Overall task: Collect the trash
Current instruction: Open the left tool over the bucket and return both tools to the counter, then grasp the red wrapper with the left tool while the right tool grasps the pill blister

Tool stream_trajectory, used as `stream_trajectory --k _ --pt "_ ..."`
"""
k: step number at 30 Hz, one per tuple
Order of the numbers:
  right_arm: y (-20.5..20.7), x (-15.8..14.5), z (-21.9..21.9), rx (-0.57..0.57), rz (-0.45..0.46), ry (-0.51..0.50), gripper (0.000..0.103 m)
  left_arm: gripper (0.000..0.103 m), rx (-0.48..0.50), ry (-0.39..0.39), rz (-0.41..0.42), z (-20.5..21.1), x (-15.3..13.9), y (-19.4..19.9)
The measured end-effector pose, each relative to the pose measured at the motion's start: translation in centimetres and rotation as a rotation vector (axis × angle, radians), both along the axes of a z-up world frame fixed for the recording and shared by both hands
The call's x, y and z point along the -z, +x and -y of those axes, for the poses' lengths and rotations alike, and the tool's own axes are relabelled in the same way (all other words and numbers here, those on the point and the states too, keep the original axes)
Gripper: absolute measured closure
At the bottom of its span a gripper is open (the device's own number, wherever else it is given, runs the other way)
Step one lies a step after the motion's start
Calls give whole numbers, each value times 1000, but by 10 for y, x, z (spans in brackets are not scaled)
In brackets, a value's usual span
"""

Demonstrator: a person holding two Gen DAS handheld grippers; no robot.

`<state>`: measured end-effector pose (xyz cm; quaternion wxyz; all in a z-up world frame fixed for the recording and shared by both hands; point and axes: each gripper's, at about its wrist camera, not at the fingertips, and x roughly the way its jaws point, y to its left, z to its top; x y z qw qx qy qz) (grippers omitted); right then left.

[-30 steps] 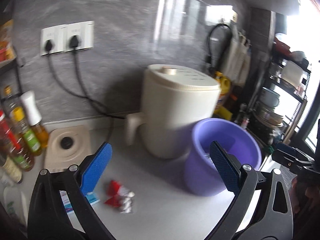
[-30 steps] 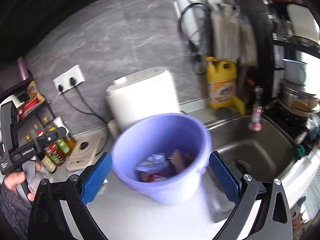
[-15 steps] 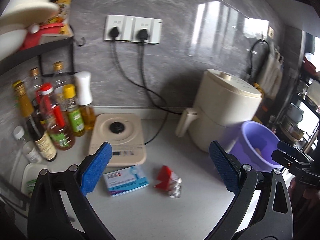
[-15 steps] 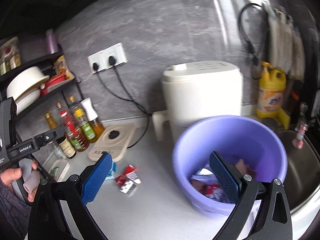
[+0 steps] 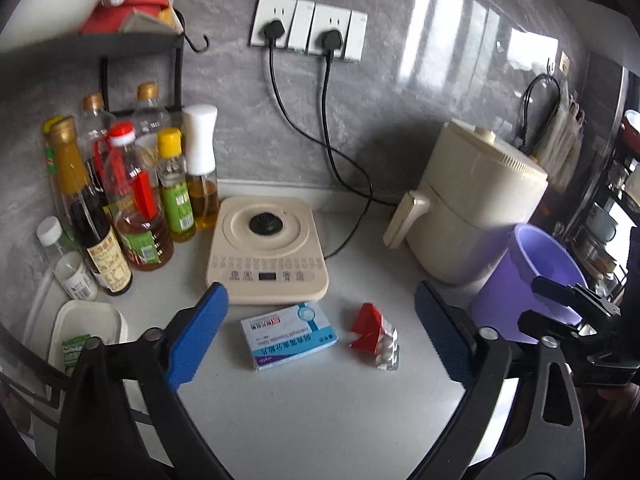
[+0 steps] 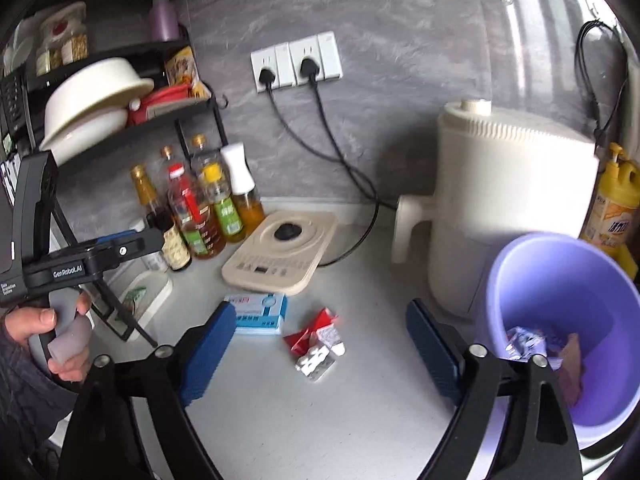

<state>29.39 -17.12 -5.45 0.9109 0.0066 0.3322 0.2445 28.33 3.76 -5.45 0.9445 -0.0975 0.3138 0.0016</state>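
- Lavender plastic bin sits right of the trash, round, smooth, already holding wrappers; collection looks partway done.
- Flat cardboard medicine box lies on the grey counter beside a crumpled red wrapper with foil blister pack.
- Left gripper and right gripper: both wide, empty. Next, probably: descend, pinch the thin foil.

We see a lilac bucket, red-and-silver wrappers, a blue-and-white box and a cream cooker.
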Motion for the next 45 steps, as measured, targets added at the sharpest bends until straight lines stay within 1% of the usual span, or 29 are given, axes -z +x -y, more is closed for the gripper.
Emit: stream_trajectory --k 2,7,12,14,18,23,27,31,32,34,36,38,42,43,44,45 --pt "0 9 -2 8 -30 -10 28 23 28 -9 -32 -2 9 6" --pt "-4 30 -2 61 -92 -23 30 33 109 -23 -78 3 29 21" --pt "-11 49 -1 114 -139 -51 33 35 207 -31 -115 17 54 37" --pt "-14 56 1 145 -162 -63 34 40 250 -34 -134 22 65 44" --pt "-17 67 5 197 -207 -76 36 45 304 -45 -163 30 84 57" --pt "-23 74 10 250 -231 -89 36 49 364 -57 -211 47 113 77" --pt "-30 76 13 281 -237 -102 36 49 375 -58 -239 57 130 86" --pt "-36 79 17 299 -247 -115 36 49 344 -80 -266 60 146 90" --pt "-37 79 19 302 -249 -117 36 49 337 -92 -267 60 148 91" --pt "-38 81 21 307 -255 -122 36 49 311 -156 -256 53 153 91" --pt "-38 81 21 306 -255 -128 36 49 281 -181 -257 50 158 91" --pt "-37 80 19 297 -252 -137 36 49 264 -230 -251 45 164 90" --pt "-37 79 17 272 -251 -151 36 50 248 -256 -214 43 166 90" --pt "-36 80 17 264 -253 -154 36 53 241 -265 -208 42 167 91" --pt "-36 80 16 258 -254 -156 36 63 234 -259 -209 42 168 92" --pt "-35 80 15 249 -255 -157 36 69 232 -252 -218 42 169 94"
